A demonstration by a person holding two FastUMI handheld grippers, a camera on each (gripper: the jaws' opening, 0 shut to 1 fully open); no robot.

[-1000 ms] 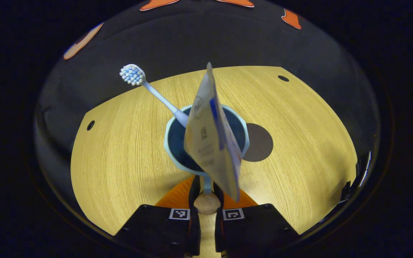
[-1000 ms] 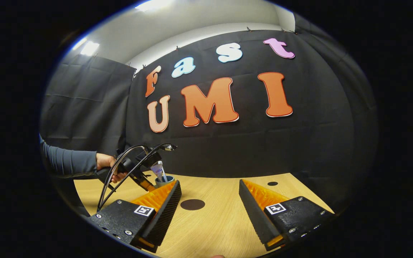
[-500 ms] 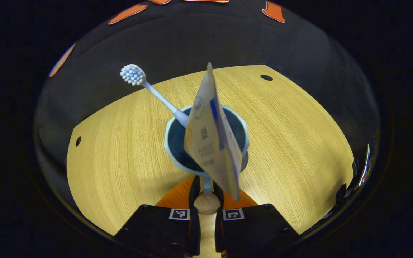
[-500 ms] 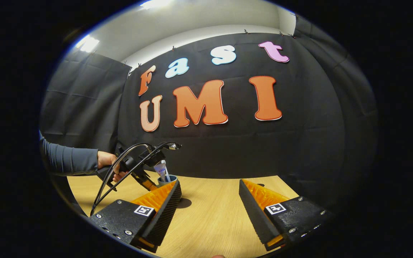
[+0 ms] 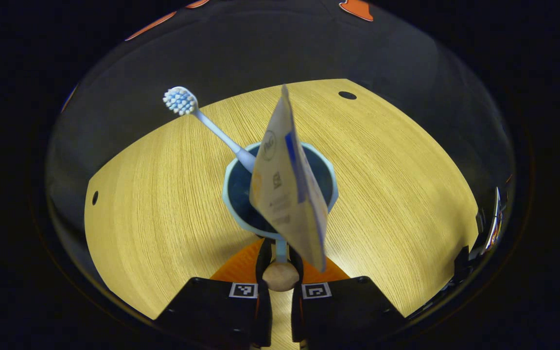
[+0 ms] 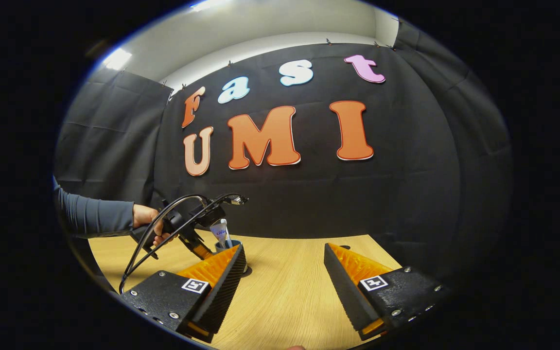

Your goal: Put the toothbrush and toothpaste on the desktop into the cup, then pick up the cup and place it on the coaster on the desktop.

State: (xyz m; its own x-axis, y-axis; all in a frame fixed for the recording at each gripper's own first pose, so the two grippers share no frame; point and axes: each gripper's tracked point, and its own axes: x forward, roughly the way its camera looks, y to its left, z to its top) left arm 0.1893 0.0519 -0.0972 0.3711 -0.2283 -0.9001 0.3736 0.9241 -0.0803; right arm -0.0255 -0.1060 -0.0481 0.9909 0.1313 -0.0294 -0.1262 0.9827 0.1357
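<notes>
One cup (image 5: 280, 194), one toothbrush (image 5: 212, 129), one toothpaste tube (image 5: 287, 184), two tools – that's the whole count on this wooden desk (image 5: 163, 204).

Left gripper view: the left tool (image 5: 280, 265) has its two black fingers nearly together, pinching the cup's thin light-blue handle, which ends in a round wooden knob sitting right btwn the finger bases. So it's narrow and clamped on the cup. The cup is pale blue w/ a dark inside, seen from above. The toothbrush stands in it, leaning up and to the left, white-and-blue bristle head well clear of the rim. The toothpaste tube is in there too, flat crimped end up, tilting toward the camera and covering part of the cup's mouth. Can't tell from this angle if the cup's bottom touches the desk or hangs just above it. Couple of small dark holes show in the desk near its far edges.

Right gripper view: the right tool (image 6: 285, 272) is wide open – serrated orange-backed fingers well apart, nothing btwn them, hovering low over the desk. Farther off on the left side, a hand (image 6: 146, 226) in a grey sleeve (image 6: 95, 218) holds the left tool, cables looping off it, w/ the cup and tube partly hidden behind the right tool's near finger.
</notes>
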